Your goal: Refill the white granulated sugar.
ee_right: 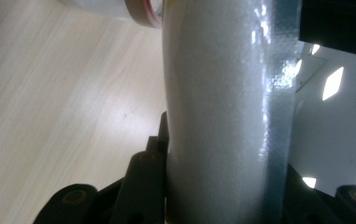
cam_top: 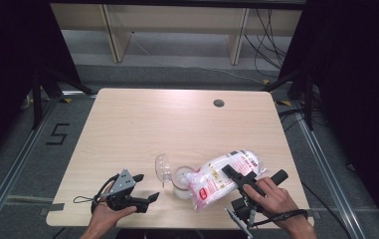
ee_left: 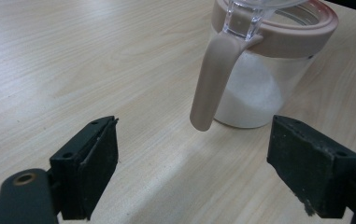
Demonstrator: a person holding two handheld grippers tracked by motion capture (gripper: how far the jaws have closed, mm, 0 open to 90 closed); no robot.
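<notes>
bare table (cam_top: 177, 119) beyond, jar (cam_top: 182, 181) and tilted bag (cam_top: 224, 178) crowding near edge between both grippers

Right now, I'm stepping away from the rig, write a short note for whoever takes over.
Right gripper: shut on the bag of white granules, held tilted with its lower end at the jar.
Left gripper: open, holds nothing, beside the jar.
Jar: on the table, lid flipped open, white granules already in its lower part.
Left: probably finish pouring, set the bag down, close the lid.
</notes>
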